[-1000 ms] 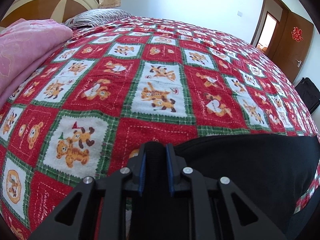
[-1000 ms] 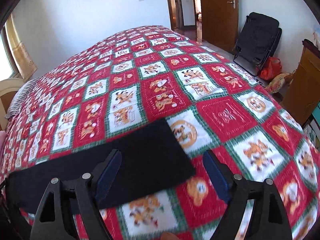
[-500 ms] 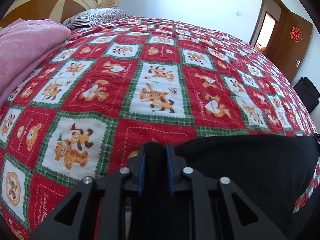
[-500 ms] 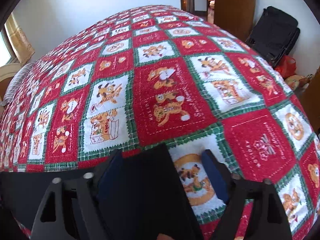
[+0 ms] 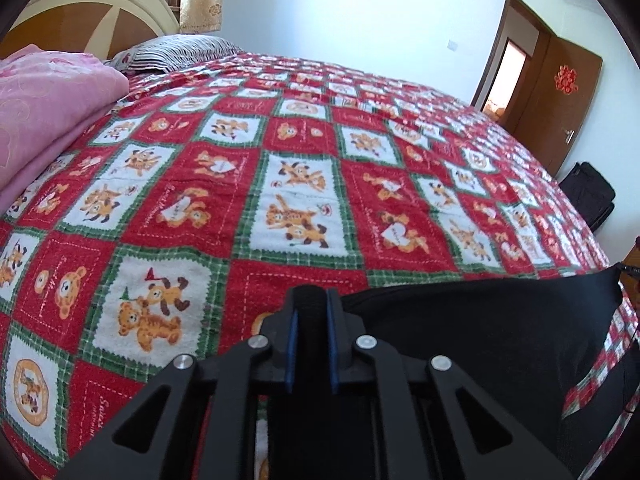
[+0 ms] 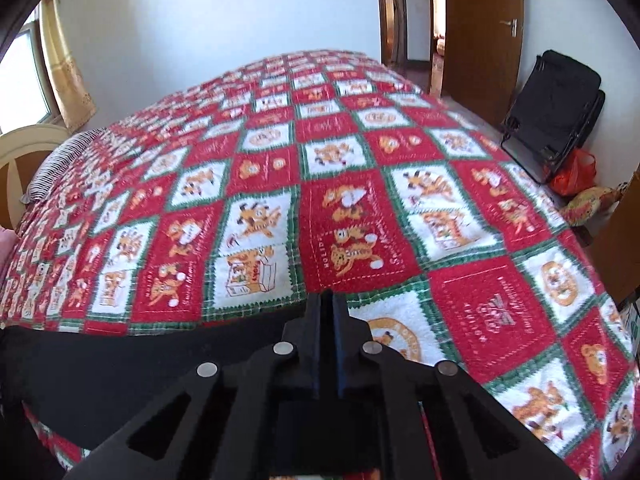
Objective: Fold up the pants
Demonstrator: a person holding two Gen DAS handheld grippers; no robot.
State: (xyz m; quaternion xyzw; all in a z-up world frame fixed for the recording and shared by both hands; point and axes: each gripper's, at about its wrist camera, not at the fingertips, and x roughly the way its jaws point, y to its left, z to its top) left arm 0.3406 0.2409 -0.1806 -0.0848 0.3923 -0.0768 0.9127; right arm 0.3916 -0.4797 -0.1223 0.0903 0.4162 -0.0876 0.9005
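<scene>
Black pants (image 5: 472, 320) lie along the near edge of a bed with a red, white and green bear-print blanket (image 5: 296, 208). My left gripper (image 5: 311, 300) is shut on the left end of the pants, black cloth showing between its blue pads. In the right wrist view the pants (image 6: 120, 364) stretch to the left, and my right gripper (image 6: 328, 304) is shut on their right end. The cloth between the two grippers looks taut and slightly raised.
A pink quilt (image 5: 48, 112) and a striped pillow (image 5: 180, 50) lie at the head of the bed by the headboard (image 5: 80, 24). A folded black chair (image 6: 556, 108) stands by the wall next to a brown door (image 6: 480, 28). An orange bag (image 6: 576, 168) lies on the floor.
My right gripper has moved forward over the pants' right end and closed on it; it was wide open before. My left gripper has stayed shut on the left end.
</scene>
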